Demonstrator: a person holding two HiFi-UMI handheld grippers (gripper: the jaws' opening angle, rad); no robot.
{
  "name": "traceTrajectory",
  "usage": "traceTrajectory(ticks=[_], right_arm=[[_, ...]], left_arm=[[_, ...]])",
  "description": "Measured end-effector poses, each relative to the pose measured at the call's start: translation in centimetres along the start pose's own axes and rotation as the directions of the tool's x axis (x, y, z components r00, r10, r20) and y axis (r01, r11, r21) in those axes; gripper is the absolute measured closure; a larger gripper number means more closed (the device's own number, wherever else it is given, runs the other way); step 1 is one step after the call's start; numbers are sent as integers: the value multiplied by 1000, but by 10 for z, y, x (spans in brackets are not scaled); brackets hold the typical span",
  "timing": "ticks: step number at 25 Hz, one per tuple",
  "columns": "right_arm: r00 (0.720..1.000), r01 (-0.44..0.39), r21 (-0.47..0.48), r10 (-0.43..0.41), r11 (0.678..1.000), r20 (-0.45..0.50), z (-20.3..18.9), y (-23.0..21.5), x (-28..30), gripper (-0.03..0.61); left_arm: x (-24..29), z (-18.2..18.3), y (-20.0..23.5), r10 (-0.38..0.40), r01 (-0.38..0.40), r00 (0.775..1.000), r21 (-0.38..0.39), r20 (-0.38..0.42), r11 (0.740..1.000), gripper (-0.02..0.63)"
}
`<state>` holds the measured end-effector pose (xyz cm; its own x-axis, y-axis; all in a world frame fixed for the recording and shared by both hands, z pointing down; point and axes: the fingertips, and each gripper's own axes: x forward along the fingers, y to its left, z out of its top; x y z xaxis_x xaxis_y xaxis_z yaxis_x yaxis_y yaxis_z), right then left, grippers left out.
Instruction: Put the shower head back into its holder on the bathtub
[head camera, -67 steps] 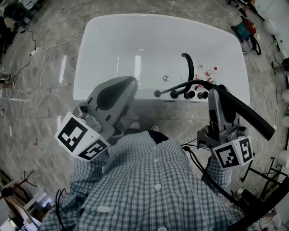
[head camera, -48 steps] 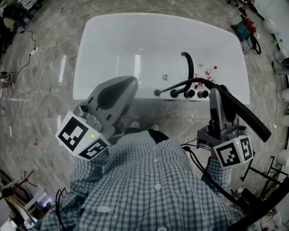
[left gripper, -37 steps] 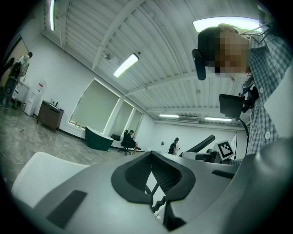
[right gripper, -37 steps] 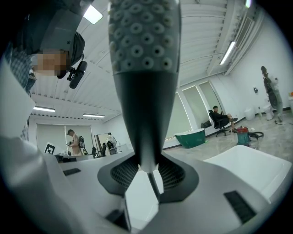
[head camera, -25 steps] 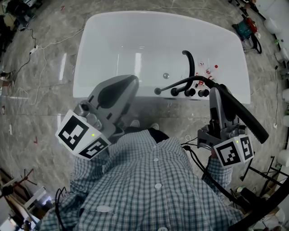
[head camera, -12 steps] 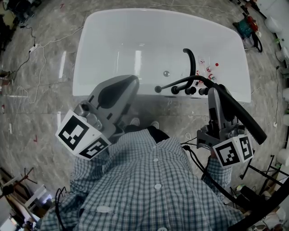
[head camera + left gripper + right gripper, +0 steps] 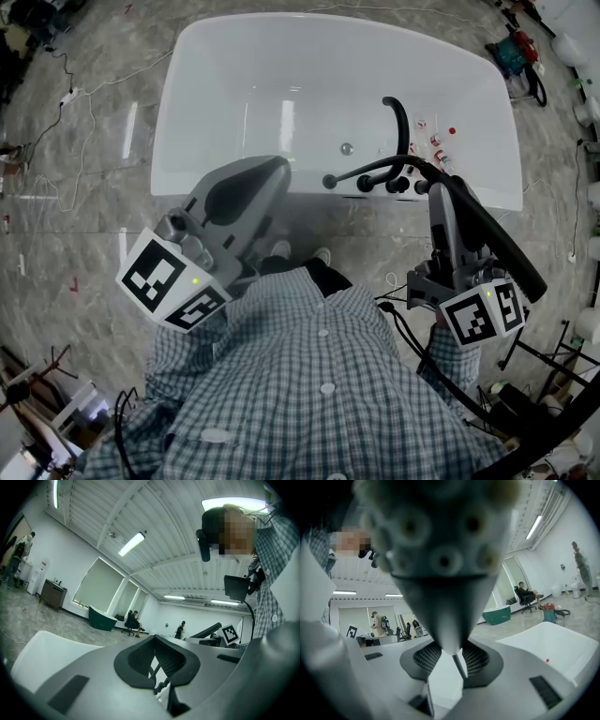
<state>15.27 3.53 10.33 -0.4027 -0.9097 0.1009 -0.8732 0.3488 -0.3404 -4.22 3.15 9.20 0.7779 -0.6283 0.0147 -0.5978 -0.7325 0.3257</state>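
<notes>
Here we look down on a glossy white bathtub (image 7: 169, 141) with rounded corners, standing on a grey veined stone floor (image 7: 94, 216). On the tub's near rim sits a row of small black tap fittings (image 7: 394, 185), with a black curved spout (image 7: 397, 127) arching over the basin behind them. The long matte black shower head (image 7: 497, 246) is clamped in the smooth grey plastic right gripper (image 7: 441, 192), which points toward the rim from just outside the tub. In the right gripper view the jaws (image 7: 457, 663) are closed on the narrow end of the handle, ribbed black pads on either side. The broad face of the shower head (image 7: 440, 550), dotted with round nozzles, looms blurred close to the lens. From the head view the wide end slants back and to the right past the gripper's black-and-white marker cube (image 7: 483, 314), while the gripped end lies just to the right of the fittings. A thin black hose (image 7: 375, 169) arcs leftward over the fittings from that end. We cannot pick out the holder among the fittings. The left gripper (image 7: 272, 169) is raised at the person's left, angled toward the tub's near wall and well apart from the shower head. In its own view the jaws (image 7: 159, 665) are drawn together to a thin seam with nothing between them. Below both we see a checked cotton shirt (image 7: 319, 394).
</notes>
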Motion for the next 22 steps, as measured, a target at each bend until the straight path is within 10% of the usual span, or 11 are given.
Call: traceTrajectory(ticks=[22], right_arm=[[996, 7, -24, -9, 1000, -94, -23, -1, 10, 453]], left_arm=[[4, -12, 8, 3, -4, 999, -27, -34, 1000, 604]])
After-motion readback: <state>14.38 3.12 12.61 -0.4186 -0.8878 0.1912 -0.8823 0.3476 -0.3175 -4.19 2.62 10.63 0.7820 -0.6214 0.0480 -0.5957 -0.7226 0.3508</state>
